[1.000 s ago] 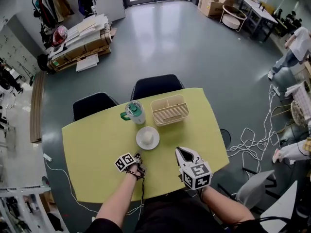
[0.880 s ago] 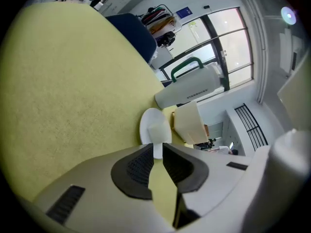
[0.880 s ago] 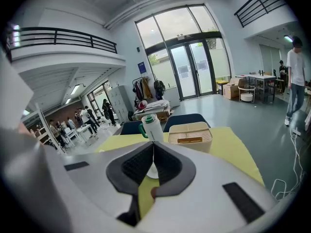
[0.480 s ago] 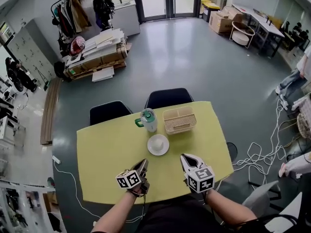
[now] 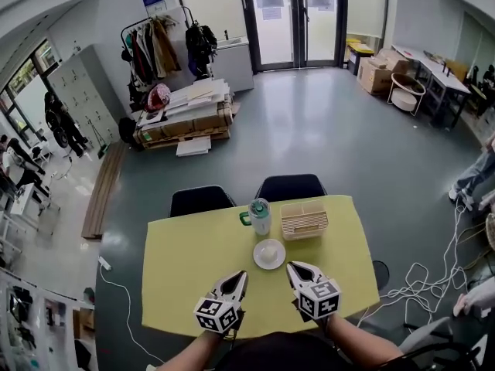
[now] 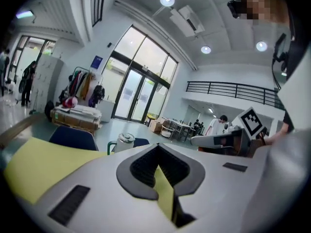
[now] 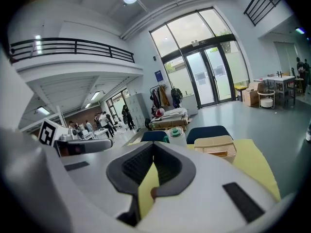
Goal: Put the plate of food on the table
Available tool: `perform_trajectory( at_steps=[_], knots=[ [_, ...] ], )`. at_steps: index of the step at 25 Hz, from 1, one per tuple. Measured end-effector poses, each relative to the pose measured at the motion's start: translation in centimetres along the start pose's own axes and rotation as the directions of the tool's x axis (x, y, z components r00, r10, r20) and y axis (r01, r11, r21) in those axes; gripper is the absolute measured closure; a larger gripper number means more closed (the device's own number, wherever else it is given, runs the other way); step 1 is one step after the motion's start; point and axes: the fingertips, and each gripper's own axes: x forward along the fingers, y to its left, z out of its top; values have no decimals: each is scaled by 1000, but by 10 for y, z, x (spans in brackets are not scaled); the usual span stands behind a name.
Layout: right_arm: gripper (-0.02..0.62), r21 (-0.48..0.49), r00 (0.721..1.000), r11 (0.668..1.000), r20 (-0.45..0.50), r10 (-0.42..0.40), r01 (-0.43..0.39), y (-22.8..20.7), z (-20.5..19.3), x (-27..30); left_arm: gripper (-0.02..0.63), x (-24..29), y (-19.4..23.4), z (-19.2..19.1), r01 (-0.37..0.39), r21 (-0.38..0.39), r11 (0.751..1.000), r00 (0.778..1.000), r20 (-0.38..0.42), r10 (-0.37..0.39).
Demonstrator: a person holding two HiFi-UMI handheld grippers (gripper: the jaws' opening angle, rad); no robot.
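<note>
The plate of food (image 5: 269, 253) sits on the yellow table (image 5: 186, 261), just in front of a green-lidded tumbler (image 5: 260, 216) and a slatted basket (image 5: 304, 219). Near the table's front edge, the left gripper (image 5: 241, 274) and right gripper (image 5: 291, 267) hover short of the plate, both with jaws closed tip to tip and holding nothing.

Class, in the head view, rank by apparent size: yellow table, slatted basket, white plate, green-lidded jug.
Yellow table; slatted basket; then white plate and green-lidded jug, too alike to rank.

Yellow table (image 5: 186, 273) — white plate (image 5: 259, 256).
</note>
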Motion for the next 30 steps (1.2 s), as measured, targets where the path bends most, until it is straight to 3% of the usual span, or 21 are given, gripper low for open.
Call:
perform_trajectory(
  at_steps=[3,9,16,30],
  knots=[
    [583,-16,1000,1000,22,13,-12,7,9,1,598,-8,-10,11,-21,42,999,1000,24,20],
    [583,-71,998,997,60,7,-3,16,26,-1,598,-11,-10,30,-41,35,999,997,62,39],
    [583,-92,997,995,71,-24,30,14,29,-4,598,-9,-2,28,-70,-11,997,997,33,71],
    [584,-110,998,993,60,-35,41,14,21,-8,598,-2,-10,21,-46,8,999,999,11,46]
  ],
)
